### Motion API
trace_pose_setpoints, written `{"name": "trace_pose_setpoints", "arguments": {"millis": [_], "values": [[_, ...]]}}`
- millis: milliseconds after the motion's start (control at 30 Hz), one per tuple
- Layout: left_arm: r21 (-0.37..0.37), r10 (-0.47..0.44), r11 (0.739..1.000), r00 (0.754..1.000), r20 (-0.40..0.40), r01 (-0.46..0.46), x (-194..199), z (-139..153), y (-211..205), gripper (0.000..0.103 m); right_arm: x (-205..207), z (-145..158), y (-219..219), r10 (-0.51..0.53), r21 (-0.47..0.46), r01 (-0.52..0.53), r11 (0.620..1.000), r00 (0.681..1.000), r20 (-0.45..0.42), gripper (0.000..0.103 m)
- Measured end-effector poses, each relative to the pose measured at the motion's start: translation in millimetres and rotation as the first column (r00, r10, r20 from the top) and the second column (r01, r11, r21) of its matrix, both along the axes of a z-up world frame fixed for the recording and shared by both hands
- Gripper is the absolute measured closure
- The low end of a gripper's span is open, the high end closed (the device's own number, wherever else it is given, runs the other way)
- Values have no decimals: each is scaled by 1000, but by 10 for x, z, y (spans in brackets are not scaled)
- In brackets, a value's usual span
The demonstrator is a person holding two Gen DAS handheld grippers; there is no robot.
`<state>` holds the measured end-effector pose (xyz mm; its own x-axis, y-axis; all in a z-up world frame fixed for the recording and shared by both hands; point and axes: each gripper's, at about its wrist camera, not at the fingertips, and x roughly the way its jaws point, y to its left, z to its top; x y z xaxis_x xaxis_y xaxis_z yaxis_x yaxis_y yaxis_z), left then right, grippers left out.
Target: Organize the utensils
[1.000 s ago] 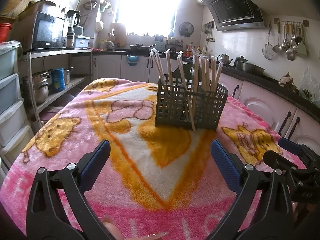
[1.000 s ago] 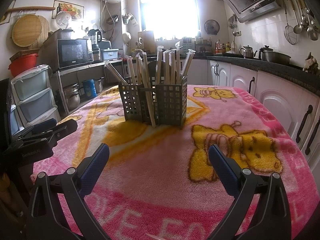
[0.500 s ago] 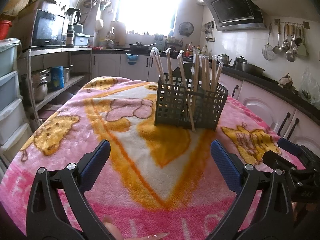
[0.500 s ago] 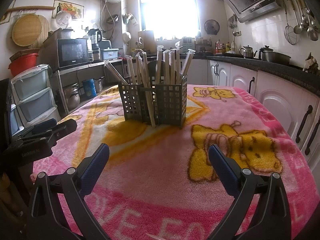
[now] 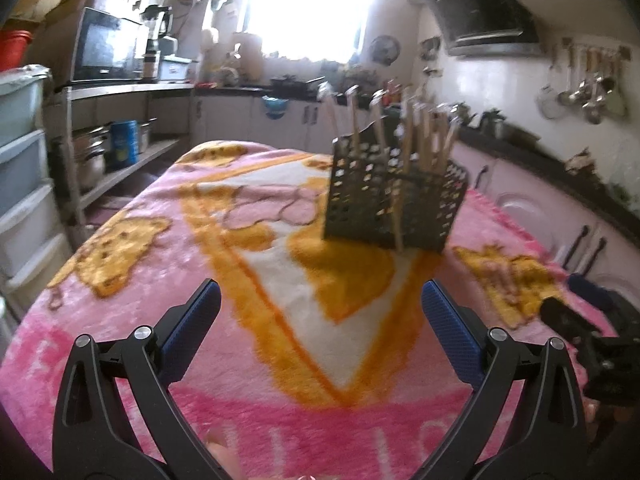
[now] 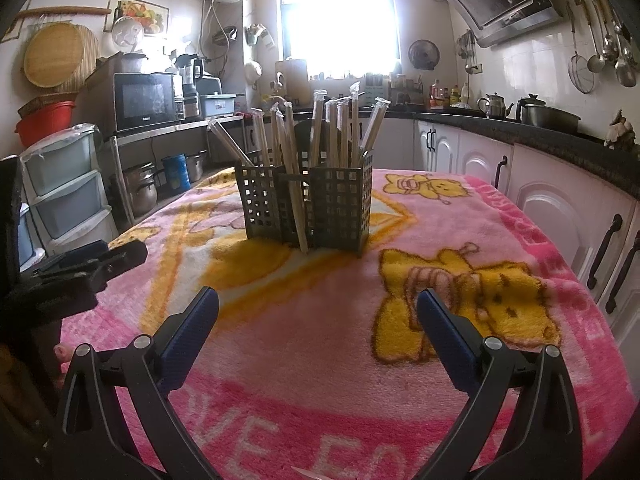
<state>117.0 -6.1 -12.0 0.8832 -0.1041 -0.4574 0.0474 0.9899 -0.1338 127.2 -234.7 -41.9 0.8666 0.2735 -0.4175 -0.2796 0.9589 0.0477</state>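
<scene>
A dark grey slotted utensil caddy (image 6: 306,206) stands on the pink blanket-covered table (image 6: 360,360), filled with several wrapped wooden chopsticks (image 6: 340,128) standing upright. One chopstick (image 6: 298,216) leans against its front outside. The caddy also shows, blurred, in the left wrist view (image 5: 394,210). My left gripper (image 5: 320,320) is open and empty, well short of the caddy. My right gripper (image 6: 318,324) is open and empty, also short of it. The left gripper shows at the left edge of the right wrist view (image 6: 80,268).
White cabinets with a dark counter (image 6: 540,168) run along the right. A shelf with a microwave (image 6: 144,100) and plastic drawers (image 6: 64,184) stands on the left. Hanging ladles (image 6: 604,40) are on the right wall.
The left wrist view has swung and tilted, now blurred, with the caddy shifted right in it. The right gripper has barely moved. Both grippers stay open.
</scene>
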Motion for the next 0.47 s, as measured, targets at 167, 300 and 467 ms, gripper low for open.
{"name": "trace_pose_setpoints", "arguments": {"millis": [167,300,467], "values": [[-15,-4,1000,1000,-25,4,21,23,85,11,25,14,-88,-12,8,13,1000,999,-32,6],[-25,38,999,996,-81,-40,201,67,310,11,201,55,-391,-100,38,104,994,990,-104,6],[16,170,985,969,-179,-170,626,102,887,11,691,-54,-1104,-307,-31,312,950,906,-293,6]]}}
